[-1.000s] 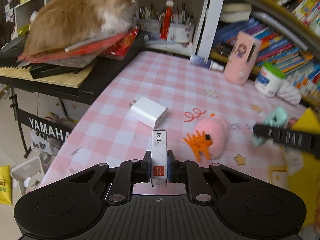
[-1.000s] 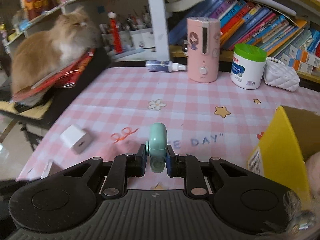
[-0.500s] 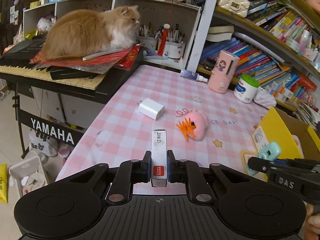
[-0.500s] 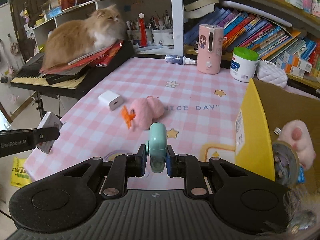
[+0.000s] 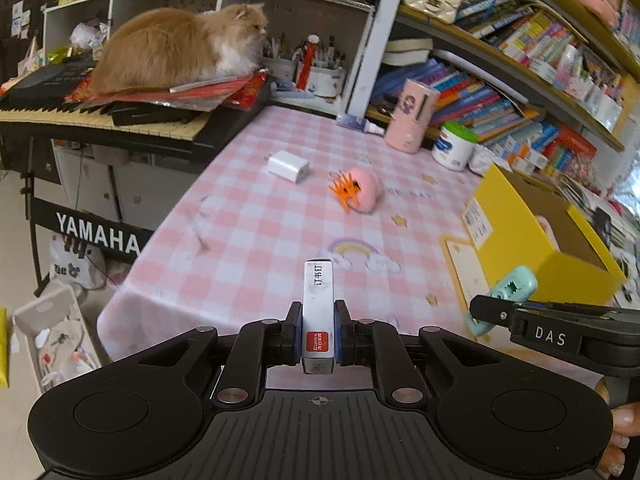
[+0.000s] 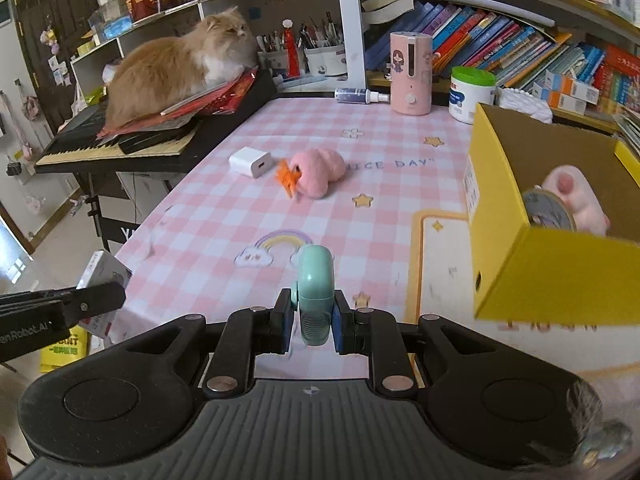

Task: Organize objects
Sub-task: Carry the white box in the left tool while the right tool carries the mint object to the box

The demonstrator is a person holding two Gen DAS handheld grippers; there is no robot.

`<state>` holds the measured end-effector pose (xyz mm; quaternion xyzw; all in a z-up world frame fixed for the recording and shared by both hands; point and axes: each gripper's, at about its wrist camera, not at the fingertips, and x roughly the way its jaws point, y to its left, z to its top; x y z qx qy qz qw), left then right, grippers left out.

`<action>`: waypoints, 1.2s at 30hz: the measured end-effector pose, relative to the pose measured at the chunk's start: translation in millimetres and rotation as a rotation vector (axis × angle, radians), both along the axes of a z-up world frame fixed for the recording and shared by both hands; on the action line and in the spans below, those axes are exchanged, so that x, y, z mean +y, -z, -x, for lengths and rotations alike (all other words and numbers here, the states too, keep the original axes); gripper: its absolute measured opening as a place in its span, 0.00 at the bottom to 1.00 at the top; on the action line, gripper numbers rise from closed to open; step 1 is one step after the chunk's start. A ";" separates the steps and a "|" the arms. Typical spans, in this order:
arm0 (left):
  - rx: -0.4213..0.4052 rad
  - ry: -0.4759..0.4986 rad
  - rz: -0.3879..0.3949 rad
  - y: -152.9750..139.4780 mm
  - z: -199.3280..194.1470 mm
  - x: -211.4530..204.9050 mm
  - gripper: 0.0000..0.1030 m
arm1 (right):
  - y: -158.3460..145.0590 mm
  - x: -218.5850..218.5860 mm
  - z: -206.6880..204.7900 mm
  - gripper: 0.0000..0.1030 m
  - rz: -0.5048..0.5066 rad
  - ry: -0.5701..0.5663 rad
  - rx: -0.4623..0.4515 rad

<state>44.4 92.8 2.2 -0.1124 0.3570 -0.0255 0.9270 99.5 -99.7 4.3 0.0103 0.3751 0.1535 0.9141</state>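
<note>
The left gripper (image 5: 318, 334) stays clenched on a slim white cardboard staple box (image 5: 318, 312); the right gripper (image 6: 312, 326) stays clamped on a small mint-green plastic device (image 6: 315, 296). Both have drawn back from the pink checked tablecloth (image 6: 400, 184) to its near edge, level with the open yellow cardboard box (image 6: 496, 216), so depositing appears next. Only the right view shows the box's contents: a pink plush paw (image 6: 576, 200) and a tape roll (image 6: 548, 210).

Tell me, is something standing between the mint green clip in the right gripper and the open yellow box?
Nothing visible does. The right gripper holds the mint green clip, and only bare pink checked tablecloth lies between it and the yellow box. The box's near wall is tall, so the clip probably must go over it.
</note>
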 end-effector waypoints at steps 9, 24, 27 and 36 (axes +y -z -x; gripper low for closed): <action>0.006 0.109 -0.017 1.2 37.4 -24.3 0.13 | 8.0 -19.8 60.1 0.17 -0.017 0.068 0.022; -0.020 0.353 -0.037 -3.0 49.5 -88.8 0.13 | 12.1 -85.1 125.3 0.17 -0.042 0.315 0.053; -0.017 0.395 -0.038 -2.2 44.5 -103.9 0.13 | 11.9 -99.2 131.3 0.17 -0.044 0.358 0.048; -0.004 0.508 -0.040 1.2 27.1 -155.8 0.13 | 13.6 -149.1 135.0 0.17 -0.051 0.487 0.062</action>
